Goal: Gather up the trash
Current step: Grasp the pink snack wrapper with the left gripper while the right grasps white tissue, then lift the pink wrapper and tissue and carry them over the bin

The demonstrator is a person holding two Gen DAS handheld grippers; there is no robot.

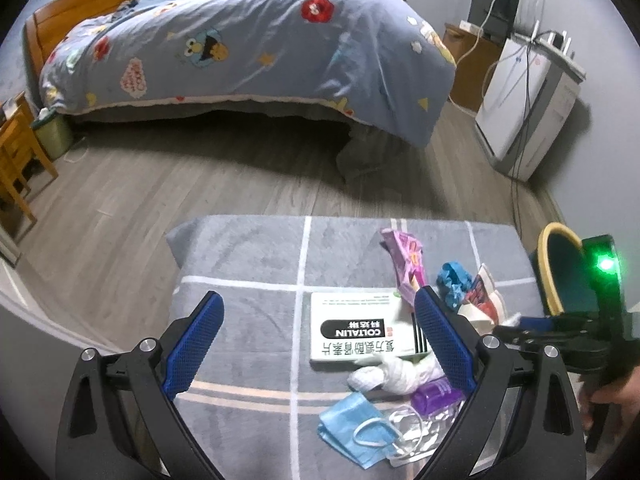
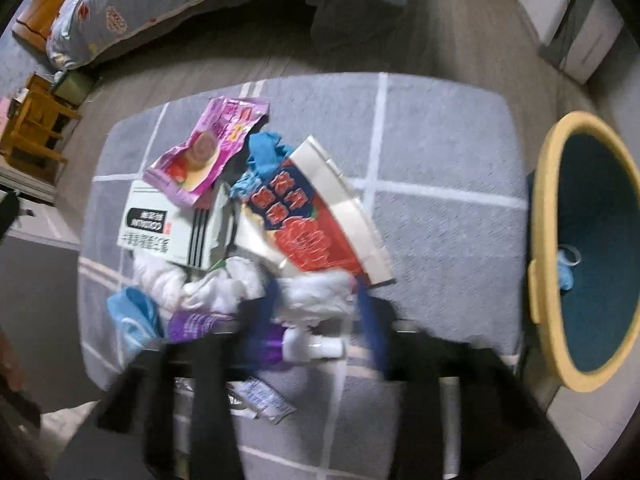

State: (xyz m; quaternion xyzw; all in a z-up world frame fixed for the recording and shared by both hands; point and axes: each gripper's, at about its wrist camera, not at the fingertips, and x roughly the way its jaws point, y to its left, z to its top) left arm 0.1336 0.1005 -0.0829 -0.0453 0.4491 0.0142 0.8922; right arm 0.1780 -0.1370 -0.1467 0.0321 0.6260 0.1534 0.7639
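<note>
Trash lies piled on a grey checked cloth surface (image 1: 248,256): a white medicine box (image 1: 352,332), a pink wrapper (image 1: 406,264), a red and white packet (image 2: 316,208), white crumpled tissue (image 2: 316,300), a purple bottle (image 1: 434,394) and a blue face mask (image 1: 352,428). My left gripper (image 1: 320,340) is open and empty above the box. My right gripper (image 2: 316,312), blurred by motion, has its fingers either side of the white tissue. A yellow-rimmed bin (image 2: 592,248) stands to the right, with a blue mask (image 2: 566,268) inside.
A bed with a blue cartoon quilt (image 1: 248,44) stands across the wooden floor. A white appliance with cables (image 1: 524,112) is by the right wall. A wooden chair (image 1: 16,152) and a small green bin (image 1: 52,132) are at the left.
</note>
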